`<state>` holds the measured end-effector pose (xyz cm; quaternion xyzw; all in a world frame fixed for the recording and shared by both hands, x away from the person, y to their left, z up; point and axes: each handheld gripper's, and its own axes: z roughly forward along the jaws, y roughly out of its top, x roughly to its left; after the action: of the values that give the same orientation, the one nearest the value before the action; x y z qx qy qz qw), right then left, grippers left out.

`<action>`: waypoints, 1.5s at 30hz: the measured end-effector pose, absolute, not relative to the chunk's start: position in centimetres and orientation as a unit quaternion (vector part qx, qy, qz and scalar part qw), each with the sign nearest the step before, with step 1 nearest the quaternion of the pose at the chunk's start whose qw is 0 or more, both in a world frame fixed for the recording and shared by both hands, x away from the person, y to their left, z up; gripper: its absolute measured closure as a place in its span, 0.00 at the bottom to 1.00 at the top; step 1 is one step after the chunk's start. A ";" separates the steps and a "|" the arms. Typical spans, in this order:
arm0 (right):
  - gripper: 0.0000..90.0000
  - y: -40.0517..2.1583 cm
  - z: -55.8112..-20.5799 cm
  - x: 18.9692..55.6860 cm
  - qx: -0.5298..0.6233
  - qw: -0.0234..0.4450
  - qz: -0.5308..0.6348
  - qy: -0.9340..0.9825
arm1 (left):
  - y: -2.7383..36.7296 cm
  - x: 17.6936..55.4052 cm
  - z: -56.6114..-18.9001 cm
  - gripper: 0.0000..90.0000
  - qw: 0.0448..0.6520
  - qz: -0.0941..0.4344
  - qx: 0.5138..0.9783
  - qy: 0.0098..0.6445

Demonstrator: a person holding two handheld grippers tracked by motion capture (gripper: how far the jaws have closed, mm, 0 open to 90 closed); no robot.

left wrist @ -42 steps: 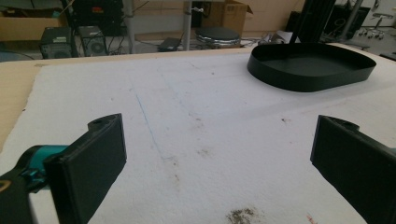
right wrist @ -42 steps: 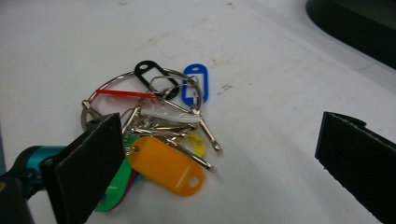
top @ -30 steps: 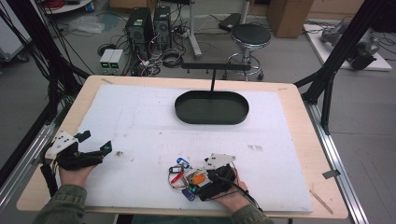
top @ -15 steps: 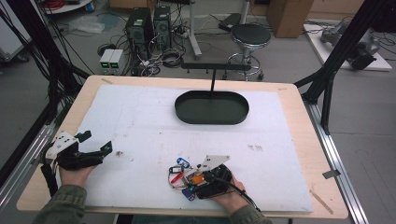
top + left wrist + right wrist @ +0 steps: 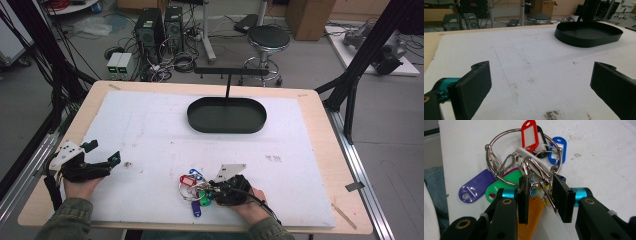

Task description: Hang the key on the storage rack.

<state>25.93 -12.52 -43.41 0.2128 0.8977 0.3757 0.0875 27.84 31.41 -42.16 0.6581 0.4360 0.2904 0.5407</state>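
Key ring [image 5: 524, 157] with coloured tags lies between the right gripper [image 5: 540, 197] jaws, which have just been closing around its clips, a pickup seemingly imminent; left gripper [image 5: 541, 87] gapes empty.

Wooden bench [image 5: 320, 107], light edge showing all round, covered by a white sheet [image 5: 150, 135] that is scuffed and stained, with a faint blue pen line. On the sheet: a black oval tray [image 5: 226, 127] at the far middle, and a key ring bunch [image 5: 192, 187] with red, blue, purple, green and orange tags near the front edge. A small dark speck [image 5: 129, 163] lies front left, possibly dirt. A thin stick-like item [image 5: 345, 216] rests on the bare wood, front right corner.
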 end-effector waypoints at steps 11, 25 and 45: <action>0.90 -11.3 -42.6 24.7 0.199 0.169 0.333 0.906 | 31.5 27.8 -42.2 0.04 0.540 0.292 0.658 0.436; 0.99 -12.3 -41.9 25.1 0.238 0.135 0.395 0.877 | 31.5 27.9 -42.2 0.04 0.541 0.291 0.658 0.436; 0.99 -15.8 -38.1 26.9 0.302 0.112 0.506 0.800 | 31.4 27.8 -42.1 0.04 0.539 0.293 0.657 0.438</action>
<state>26.94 -15.80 -38.08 0.3025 0.7997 0.5063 0.1123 27.83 31.44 -42.14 0.6572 0.4378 0.2927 0.5392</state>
